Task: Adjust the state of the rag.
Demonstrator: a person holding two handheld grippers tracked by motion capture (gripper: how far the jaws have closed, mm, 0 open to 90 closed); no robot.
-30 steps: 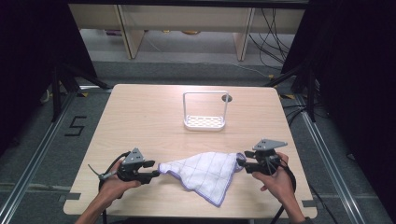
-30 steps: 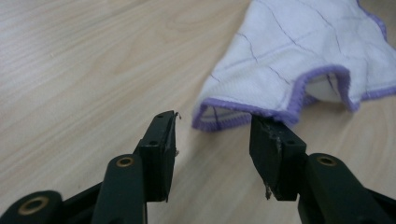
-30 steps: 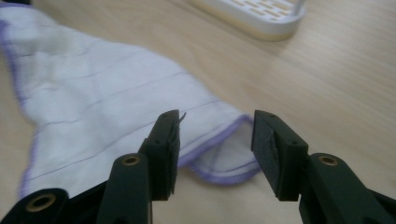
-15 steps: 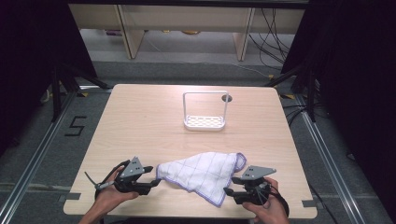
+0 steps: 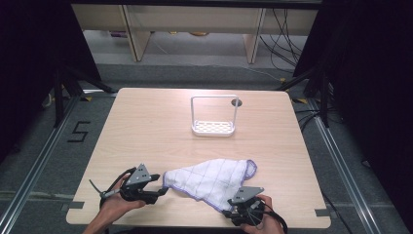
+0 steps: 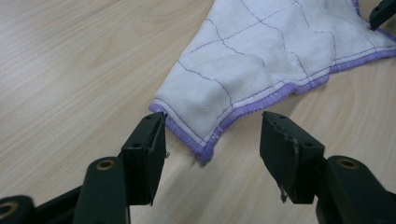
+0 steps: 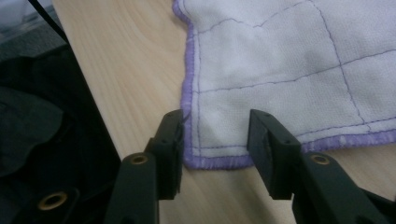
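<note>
A white cloth (image 5: 214,178) with purple hem and thin grid lines lies flat near the table's front edge. My left gripper (image 5: 163,190) is at its left corner. In the left gripper view that corner (image 6: 205,116) lies just ahead of the left gripper (image 6: 212,135); the jaws stand apart, have just been opening, and do not touch it. My right gripper (image 5: 229,210) is at the cloth's near corner. In the right gripper view the right gripper (image 7: 215,135) straddles that corner (image 7: 219,144); the jaws have just been closing, with gaps still showing beside the pads.
A white wire rack (image 5: 213,127) stands upright at the table's (image 5: 146,126) far middle, with a small round hole (image 5: 236,102) behind it. The table's front edge (image 7: 88,107) runs close to my right gripper, with dark floor beyond.
My right gripper has left the cloth's right corner and come down to its near corner by the front edge. That right corner now lies on the table. The left gripper has hardly moved.
</note>
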